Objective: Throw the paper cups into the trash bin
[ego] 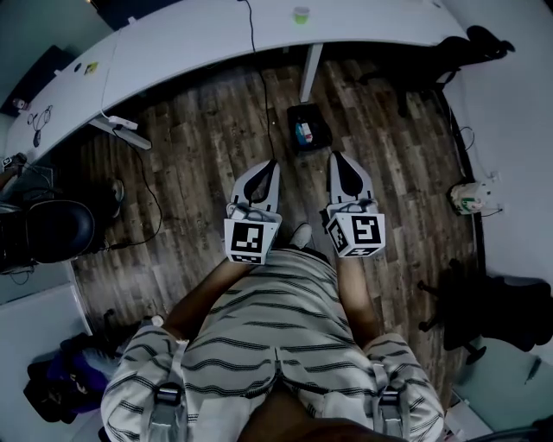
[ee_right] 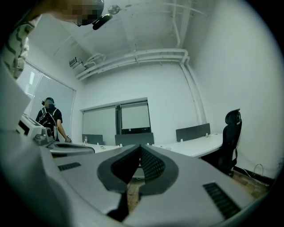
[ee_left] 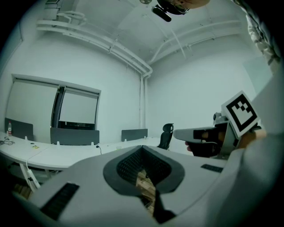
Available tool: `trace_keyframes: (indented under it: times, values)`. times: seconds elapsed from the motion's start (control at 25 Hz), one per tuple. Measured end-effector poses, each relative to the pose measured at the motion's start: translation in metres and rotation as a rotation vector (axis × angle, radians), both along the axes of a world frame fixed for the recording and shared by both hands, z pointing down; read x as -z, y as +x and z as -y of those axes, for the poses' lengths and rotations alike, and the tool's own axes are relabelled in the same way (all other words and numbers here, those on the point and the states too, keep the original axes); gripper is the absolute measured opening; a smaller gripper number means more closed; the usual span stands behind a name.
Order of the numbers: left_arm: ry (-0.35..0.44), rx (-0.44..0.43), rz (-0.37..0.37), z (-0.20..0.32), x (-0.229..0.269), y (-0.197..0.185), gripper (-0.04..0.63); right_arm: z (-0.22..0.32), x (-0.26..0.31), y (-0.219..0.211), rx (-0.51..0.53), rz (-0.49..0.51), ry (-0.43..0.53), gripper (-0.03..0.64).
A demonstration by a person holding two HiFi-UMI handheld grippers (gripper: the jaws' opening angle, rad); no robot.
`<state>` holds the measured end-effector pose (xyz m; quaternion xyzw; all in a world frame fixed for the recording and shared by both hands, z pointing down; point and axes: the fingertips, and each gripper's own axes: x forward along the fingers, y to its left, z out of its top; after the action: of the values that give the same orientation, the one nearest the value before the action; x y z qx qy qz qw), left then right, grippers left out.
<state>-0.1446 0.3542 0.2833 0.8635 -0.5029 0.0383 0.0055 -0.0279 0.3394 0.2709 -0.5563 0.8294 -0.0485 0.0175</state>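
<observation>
In the head view a green paper cup [ego: 301,14] stands on the curved white desk [ego: 199,39] at the top. Under the desk, a small black trash bin [ego: 321,121] sits on the wood floor with something blue and white inside. My left gripper [ego: 275,162] and right gripper [ego: 335,156] are held side by side above the floor, pointing level toward the bin. Both are shut with nothing between the jaws. The left gripper view shows its own jaw tips [ee_left: 143,148] together, with the right gripper [ee_left: 208,135] beside them. The right gripper [ee_right: 141,147] shows its jaws shut too.
Black office chairs stand at the left [ego: 52,229], lower right [ego: 501,311] and by the desk's far right end [ego: 458,52]. A power strip [ego: 121,129] and cables lie on the floor. A person [ee_right: 49,117] stands at a far desk; another chair [ee_right: 230,133] is at the right.
</observation>
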Motion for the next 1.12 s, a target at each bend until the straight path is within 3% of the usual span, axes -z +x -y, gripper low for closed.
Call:
trace_keyframes:
  times: [0.52, 0.76, 1.12]
  values:
    - [-0.029, 0.09, 0.046, 0.022, -0.019, 0.041, 0.023, 0.038, -0.009, 0.059, 0.017, 0.049, 0.001, 0.01]
    - [-0.049, 0.106, 0.051, 0.041, -0.027, 0.038, 0.023, 0.059, -0.02, 0.058, 0.025, 0.041, -0.016, 0.009]
    - [-0.065, 0.072, 0.016, 0.119, -0.031, 0.038, 0.023, 0.125, -0.022, 0.051, 0.016, 0.018, -0.027, 0.009]
